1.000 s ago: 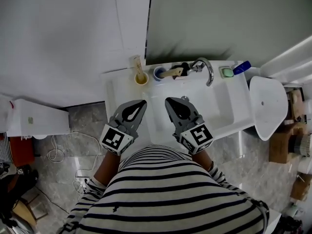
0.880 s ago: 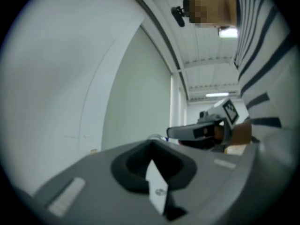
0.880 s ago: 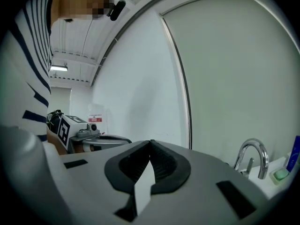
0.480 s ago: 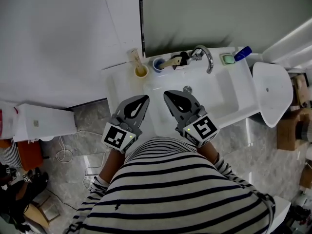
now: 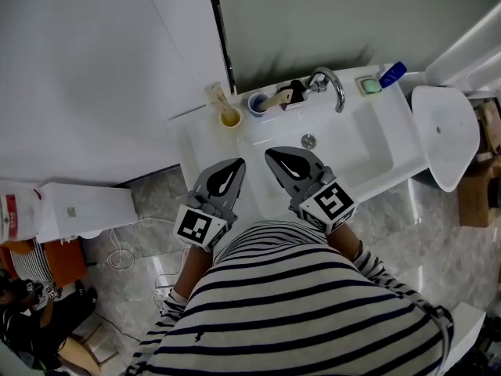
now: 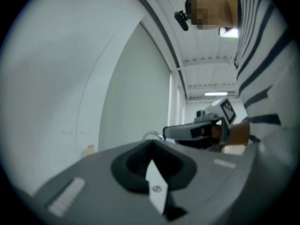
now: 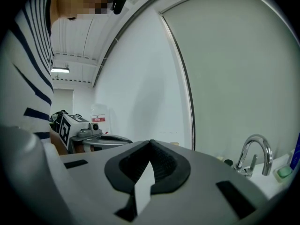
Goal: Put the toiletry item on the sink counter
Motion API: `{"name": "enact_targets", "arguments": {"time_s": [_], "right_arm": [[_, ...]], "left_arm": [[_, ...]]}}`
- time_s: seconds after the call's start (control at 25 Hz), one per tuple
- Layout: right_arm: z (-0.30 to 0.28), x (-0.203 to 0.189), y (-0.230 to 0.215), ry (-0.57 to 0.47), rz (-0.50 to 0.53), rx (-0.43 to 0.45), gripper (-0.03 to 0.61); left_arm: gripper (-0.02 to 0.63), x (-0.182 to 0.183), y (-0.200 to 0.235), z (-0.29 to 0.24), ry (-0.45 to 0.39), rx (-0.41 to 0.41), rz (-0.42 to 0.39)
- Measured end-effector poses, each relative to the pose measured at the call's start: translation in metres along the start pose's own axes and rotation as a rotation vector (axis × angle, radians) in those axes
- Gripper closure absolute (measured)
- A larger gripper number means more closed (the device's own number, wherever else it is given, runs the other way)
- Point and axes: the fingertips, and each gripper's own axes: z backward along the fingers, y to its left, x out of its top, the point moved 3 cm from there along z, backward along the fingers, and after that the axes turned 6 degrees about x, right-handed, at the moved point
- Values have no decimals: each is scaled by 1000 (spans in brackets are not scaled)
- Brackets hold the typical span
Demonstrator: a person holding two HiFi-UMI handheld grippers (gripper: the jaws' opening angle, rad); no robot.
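Note:
On the white sink counter (image 5: pixel 205 143) stand a yellow cup (image 5: pixel 228 117) with a wooden toothbrush, a blue cup (image 5: pixel 256 103), a wooden-handled brush (image 5: pixel 279 97), a green soap dish (image 5: pixel 369 85) and a blue bottle (image 5: pixel 391 74). My left gripper (image 5: pixel 235 164) and right gripper (image 5: pixel 272 155) hover side by side over the counter's near edge, pointing toward the wall. Both are shut with nothing between the jaws, as the left gripper (image 6: pixel 151 144) and the right gripper (image 7: pixel 151 142) also show in their own views. The tap (image 7: pixel 255 153) rises ahead on the right.
The basin (image 5: pixel 344 143) with its drain lies before the right gripper, the curved tap (image 5: pixel 333 88) behind it. A white toilet (image 5: pixel 446 128) stands at the right, a white box (image 5: pixel 86 208) and a red-labelled bottle (image 5: pixel 12 216) on the floor at the left. A mirror covers the wall behind.
The head view has swung, so the sink sits further right in the picture. Both grippers stay shut and side by side before the basin.

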Motion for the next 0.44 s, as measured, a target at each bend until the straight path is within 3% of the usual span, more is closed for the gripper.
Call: {"name": "enact_targets", "arguments": {"time_s": [0.44], "right_arm": [[1, -3, -3, 6, 3, 8, 571]], "left_arm": [[606, -3, -5, -1, 16, -7, 0]]}}
